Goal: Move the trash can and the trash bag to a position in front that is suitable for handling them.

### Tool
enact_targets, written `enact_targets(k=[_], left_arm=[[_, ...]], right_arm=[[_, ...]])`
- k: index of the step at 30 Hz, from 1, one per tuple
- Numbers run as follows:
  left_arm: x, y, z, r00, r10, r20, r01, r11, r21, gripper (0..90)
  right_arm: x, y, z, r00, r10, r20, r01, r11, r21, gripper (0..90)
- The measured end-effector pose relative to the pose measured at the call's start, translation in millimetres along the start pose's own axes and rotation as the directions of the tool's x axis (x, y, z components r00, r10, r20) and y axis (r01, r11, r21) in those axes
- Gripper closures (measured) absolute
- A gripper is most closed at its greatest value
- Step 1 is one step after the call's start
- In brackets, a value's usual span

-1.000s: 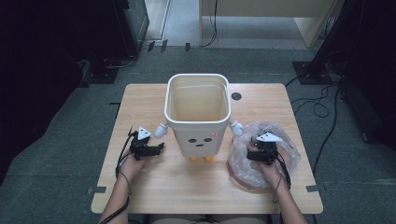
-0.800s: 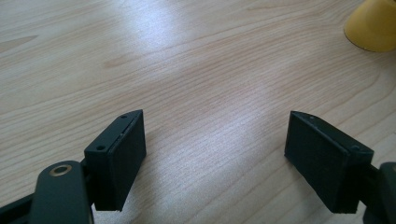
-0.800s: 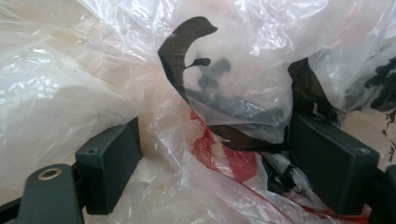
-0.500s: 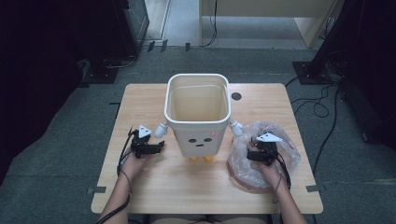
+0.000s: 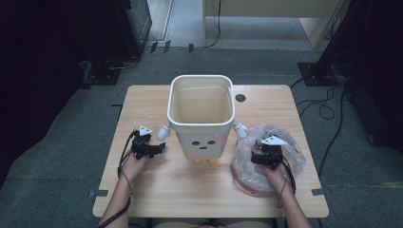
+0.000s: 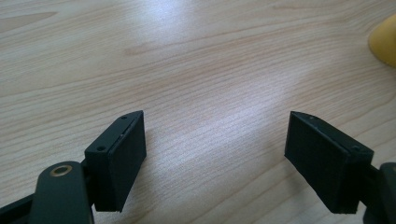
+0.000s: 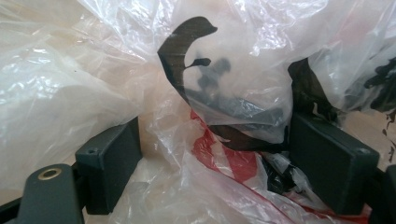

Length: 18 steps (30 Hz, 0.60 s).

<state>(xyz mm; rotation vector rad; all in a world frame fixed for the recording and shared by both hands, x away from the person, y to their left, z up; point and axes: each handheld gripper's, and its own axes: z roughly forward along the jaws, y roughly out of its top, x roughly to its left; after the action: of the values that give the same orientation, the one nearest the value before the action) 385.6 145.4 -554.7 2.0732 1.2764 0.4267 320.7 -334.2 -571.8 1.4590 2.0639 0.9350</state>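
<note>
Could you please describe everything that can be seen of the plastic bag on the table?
The plastic bag is thin, clear, crinkled film with a pinkish tint, lying in a loose heap on the wooden table, to the right of the white bin. In the right gripper view it carries black and red print. The right gripper is pushed into it, open, with folds of film bunched between its jaws. Whether the bag holds anything cannot be told.

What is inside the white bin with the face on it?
In the high view, the bin looks empty: bare pale inner walls and floor. The near wall hides the front strip of the floor, so something small there would go unseen.
</note>
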Motion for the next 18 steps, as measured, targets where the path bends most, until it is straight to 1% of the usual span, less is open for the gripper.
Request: enact_targets(k=[2,3,5,8,9,10,14,15,17,18], left_arm=[[1.0,0.9,-3.3,0.9999,-0.003,0.014,0.003,1.0,-0.006,21.0],[0.9,1.6,-5.0,0.9999,-0.005,0.015,0.006,0.9999,-0.01,21.0],[1.4,3.2,-9.8,0.9998,0.003,0.021,-0.003,0.9999,-0.01,21.0],[1.8,4.1,-12.0,0.9998,0.002,0.022,-0.002,0.9999,-0.011,20.9],[1.4,4.5,-12.6,1.0,-0.005,0.004,0.005,0.9999,-0.015,16.9],[1.6,5.7,-13.8,0.9999,-0.012,-0.006,0.012,0.9997,-0.02,9.1],[2.3,9.2,-20.3,0.9992,-0.032,0.026,0.033,0.9977,-0.059,9.9],[2.0,9.8,-21.0,0.9988,-0.037,0.032,0.039,0.9976,-0.058,9.9],[1.2,10.8,-21.5,0.9988,-0.043,0.024,0.044,0.9985,-0.034,10.3],[0.9,10.8,-21.6,0.9984,-0.047,0.032,0.048,0.9984,-0.029,10.3]], right_arm=[[0.0,0.0,0.0,1.0,0.0,0.0,0.0,1.0,0.0,17.6],[0.1,0.0,0.0,1.0,0.001,0.0,-0.001,1.0,0.0,17.6],[0.1,0.0,0.0,1.0,0.0,0.001,0.0,1.0,0.0,17.5],[0.1,-0.1,0.0,1.0,0.0,0.001,0.0,1.0,0.0,17.6],[0.1,0.0,0.0,1.0,0.001,0.001,-0.001,1.0,0.0,17.6],[0.1,0.0,0.0,1.0,0.0,0.001,0.0,1.0,0.0,17.6],[0.1,-0.1,-0.1,1.0,0.001,0.001,-0.001,1.0,0.0,17.6],[0.1,-0.1,-0.1,1.0,0.001,0.002,-0.001,1.0,0.0,17.6],[0.2,-0.2,-0.3,1.0,0.002,0.002,-0.002,1.0,0.0,17.6],[0.3,-0.3,-0.4,1.0,0.002,0.003,-0.002,1.0,0.0,17.6]])
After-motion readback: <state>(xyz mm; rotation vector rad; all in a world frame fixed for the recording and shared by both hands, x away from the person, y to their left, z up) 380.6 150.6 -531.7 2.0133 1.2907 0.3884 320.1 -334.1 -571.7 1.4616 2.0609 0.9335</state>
